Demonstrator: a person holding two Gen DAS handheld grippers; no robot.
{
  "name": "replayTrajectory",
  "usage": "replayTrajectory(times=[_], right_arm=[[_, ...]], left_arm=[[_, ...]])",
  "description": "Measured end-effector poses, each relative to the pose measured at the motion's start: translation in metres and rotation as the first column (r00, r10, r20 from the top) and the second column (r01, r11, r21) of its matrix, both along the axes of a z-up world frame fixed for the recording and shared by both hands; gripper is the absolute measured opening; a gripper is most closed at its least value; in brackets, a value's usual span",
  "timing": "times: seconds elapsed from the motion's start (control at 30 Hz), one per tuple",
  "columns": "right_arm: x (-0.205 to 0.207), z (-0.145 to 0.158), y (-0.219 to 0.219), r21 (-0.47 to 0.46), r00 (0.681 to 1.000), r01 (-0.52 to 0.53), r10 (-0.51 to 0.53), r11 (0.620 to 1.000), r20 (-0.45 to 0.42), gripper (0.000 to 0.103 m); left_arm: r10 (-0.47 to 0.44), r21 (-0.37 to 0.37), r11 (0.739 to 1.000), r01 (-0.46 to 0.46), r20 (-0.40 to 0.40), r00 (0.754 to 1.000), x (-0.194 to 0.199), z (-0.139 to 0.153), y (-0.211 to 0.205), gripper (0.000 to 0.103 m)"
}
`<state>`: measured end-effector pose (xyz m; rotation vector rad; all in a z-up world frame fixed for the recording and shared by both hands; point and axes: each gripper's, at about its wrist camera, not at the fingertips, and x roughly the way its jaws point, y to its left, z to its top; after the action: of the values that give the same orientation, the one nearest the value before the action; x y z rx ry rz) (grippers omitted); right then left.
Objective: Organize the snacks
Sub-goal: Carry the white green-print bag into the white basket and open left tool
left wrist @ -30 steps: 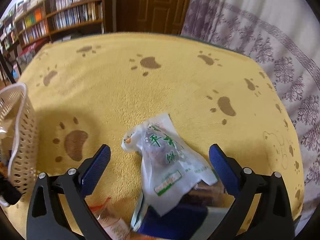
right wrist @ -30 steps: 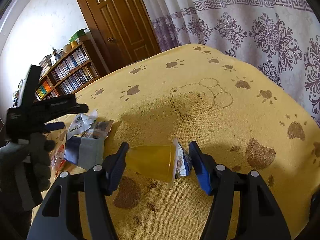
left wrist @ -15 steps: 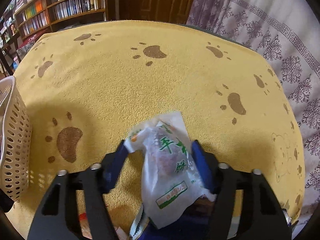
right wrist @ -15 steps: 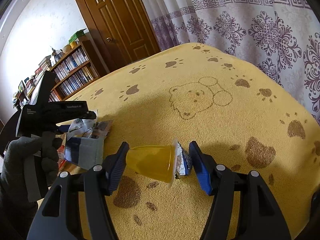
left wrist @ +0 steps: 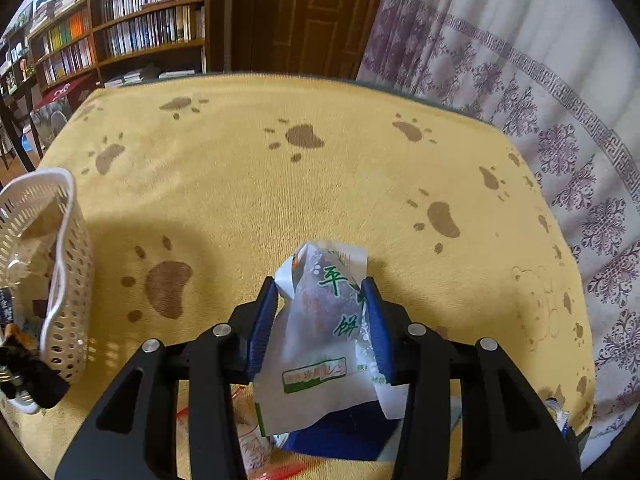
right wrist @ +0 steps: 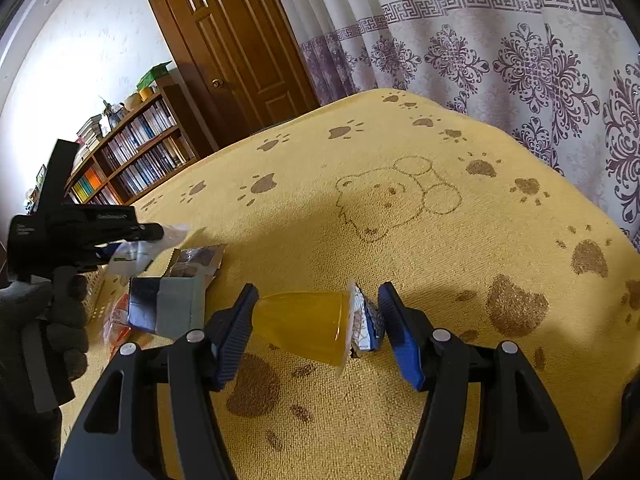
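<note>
In the left wrist view my left gripper (left wrist: 320,320) is shut on a white pastry packet (left wrist: 324,332) with green print, held upright above the yellow paw-print cloth (left wrist: 280,200). A white perforated basket (left wrist: 68,280) stands at the left edge. In the right wrist view my right gripper (right wrist: 316,316) is shut on an orange jelly cup (right wrist: 304,328) lying sideways between the pads, base to the left and foil lid to the right. Far left there, a gloved hand (right wrist: 44,312) holds the left gripper (right wrist: 154,234) with the packet (right wrist: 136,252).
A blue and grey pack (right wrist: 168,308), a dark foil packet (right wrist: 196,260) and a clear red-printed wrapper (left wrist: 248,444) lie together on the cloth below the left gripper. A curtain (right wrist: 520,60) hangs past the cloth's right edge. Bookshelves (left wrist: 132,36) and a door (right wrist: 240,52) stand behind.
My left gripper went from open around the pastry packet to shut on it, and the packet now stands lifted off the pile. The right gripper and jelly cup have not moved.
</note>
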<state>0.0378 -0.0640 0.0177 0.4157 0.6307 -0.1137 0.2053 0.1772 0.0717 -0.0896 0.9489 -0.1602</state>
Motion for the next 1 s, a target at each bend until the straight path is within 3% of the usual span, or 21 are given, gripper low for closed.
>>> replayTrajectory(times=[0.5, 1.0], right_arm=[[-0.001, 0.000, 0.000, 0.001, 1.000, -0.001, 0.001, 1.000, 0.004, 0.063], [-0.001, 0.001, -0.001, -0.003, 1.000, -0.001, 0.001, 1.000, 0.004, 0.062]], left_arm=[[0.079, -0.042, 0.996, -0.073, 0.136, 0.988, -0.026, 0.060, 0.046, 0.044], [0.274, -0.047, 0.962, -0.270, 0.187, 0.943, -0.039, 0.085, 0.159, 0.044]])
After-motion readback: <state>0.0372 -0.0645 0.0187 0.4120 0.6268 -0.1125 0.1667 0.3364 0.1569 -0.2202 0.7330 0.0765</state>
